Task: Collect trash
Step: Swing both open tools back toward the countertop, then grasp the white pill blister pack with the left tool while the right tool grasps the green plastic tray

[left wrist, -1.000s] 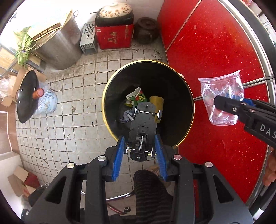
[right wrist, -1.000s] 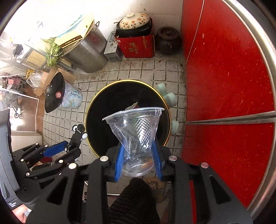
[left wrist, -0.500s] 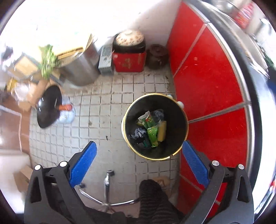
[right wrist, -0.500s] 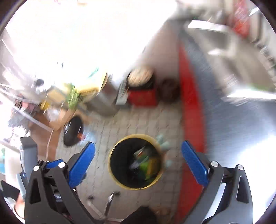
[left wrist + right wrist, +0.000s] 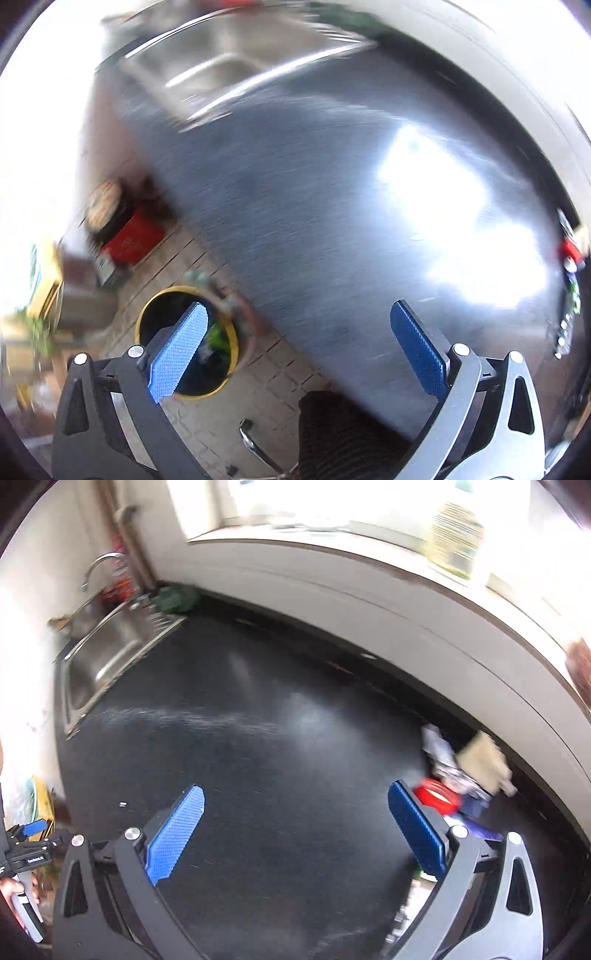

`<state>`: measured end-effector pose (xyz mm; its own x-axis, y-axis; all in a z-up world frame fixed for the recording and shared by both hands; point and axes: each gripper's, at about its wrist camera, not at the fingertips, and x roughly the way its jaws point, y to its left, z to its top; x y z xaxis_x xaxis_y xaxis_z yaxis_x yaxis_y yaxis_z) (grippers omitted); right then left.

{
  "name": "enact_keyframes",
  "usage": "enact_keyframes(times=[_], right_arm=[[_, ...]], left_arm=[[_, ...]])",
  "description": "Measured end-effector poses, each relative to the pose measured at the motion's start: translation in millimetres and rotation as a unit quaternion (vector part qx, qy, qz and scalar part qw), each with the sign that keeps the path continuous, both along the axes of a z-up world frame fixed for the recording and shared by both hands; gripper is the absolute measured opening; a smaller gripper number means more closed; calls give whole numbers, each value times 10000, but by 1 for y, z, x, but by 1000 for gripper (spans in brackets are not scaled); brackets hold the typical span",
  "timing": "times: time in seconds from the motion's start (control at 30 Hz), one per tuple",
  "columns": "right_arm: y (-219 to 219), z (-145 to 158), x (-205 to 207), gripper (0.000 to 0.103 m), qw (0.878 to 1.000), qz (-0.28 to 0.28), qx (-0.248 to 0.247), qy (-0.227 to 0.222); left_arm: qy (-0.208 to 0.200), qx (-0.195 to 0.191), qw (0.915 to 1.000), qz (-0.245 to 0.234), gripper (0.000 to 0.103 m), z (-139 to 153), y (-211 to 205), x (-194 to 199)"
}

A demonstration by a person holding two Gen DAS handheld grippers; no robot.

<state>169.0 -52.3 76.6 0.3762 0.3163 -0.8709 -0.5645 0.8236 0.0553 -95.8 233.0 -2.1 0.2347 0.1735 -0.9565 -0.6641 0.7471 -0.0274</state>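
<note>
Comparing with second before: toy car and plastic cup no longer held, judged dropped into bin. Left gripper [image 5: 297, 345] and right gripper [image 5: 295, 827] seen spread wide, empty. Both swung up over dark counter [image 5: 280, 746]. One yellow-rimmed bin [image 5: 231, 345] left below on floor. One trash cluster [image 5: 458, 775] noted far right; one sink [image 5: 99, 653] beyond.

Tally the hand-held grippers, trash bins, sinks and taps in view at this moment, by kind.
Hand-held grippers: 2 (left hand-held gripper, right hand-held gripper, both open and empty)
Trash bin: 1
Sink: 1
Tap: 1
Total: 5
</note>
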Motion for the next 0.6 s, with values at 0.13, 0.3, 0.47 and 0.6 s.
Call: enact_keyframes(times=[0.13,0.3,0.47,0.6], right_arm=[[-106,-5,20,97,9944,-1031,125,179],[-218,-24,20,97,9759,-2105,267,501],[-302,-36,2,97,9538,-2910,329,668],[-351,-40,-22,97,9393,-3341,339,698]], left_arm=[[-54,4,9940,-1089,96,4,-67,86],[-155,-42,9685,-2486,96,8,-174,167],[-40,-97,9344,-3560,96,3,-268,209],[128,-151,9193,-3931,96,-13,-307,218]])
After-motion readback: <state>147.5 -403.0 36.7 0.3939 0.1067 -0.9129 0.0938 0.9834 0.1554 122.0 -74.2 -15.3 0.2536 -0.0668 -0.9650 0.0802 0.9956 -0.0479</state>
